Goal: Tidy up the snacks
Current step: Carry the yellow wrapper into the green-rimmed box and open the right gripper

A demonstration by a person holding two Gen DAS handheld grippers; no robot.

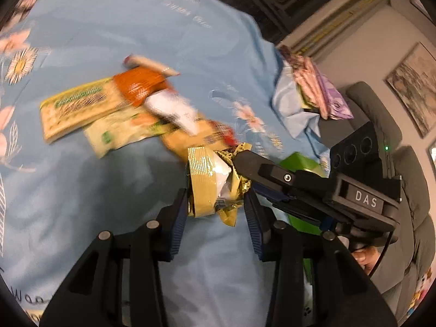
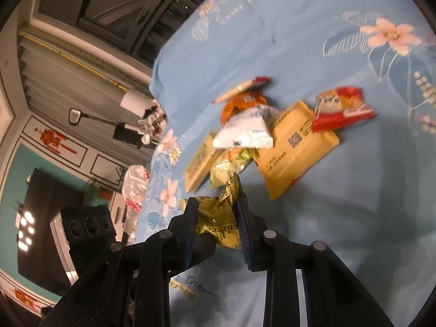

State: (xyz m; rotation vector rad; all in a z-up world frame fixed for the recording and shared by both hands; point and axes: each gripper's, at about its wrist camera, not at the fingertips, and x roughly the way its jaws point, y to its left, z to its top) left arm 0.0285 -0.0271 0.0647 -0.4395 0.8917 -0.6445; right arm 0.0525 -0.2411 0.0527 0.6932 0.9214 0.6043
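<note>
On the blue floral bedsheet (image 1: 81, 41) a loose pile of snack packets (image 1: 109, 109) lies off to the left, well apart from the grippers. The left gripper (image 1: 216, 204) has its jaws around a crumpled gold wrapper (image 1: 207, 182), though whether they truly press it I cannot tell. The right gripper (image 2: 216, 218) pinches the same gold wrapper (image 2: 218, 226) from the right. With both pulling, I'd worry the thin foil tears or slips free.
</note>
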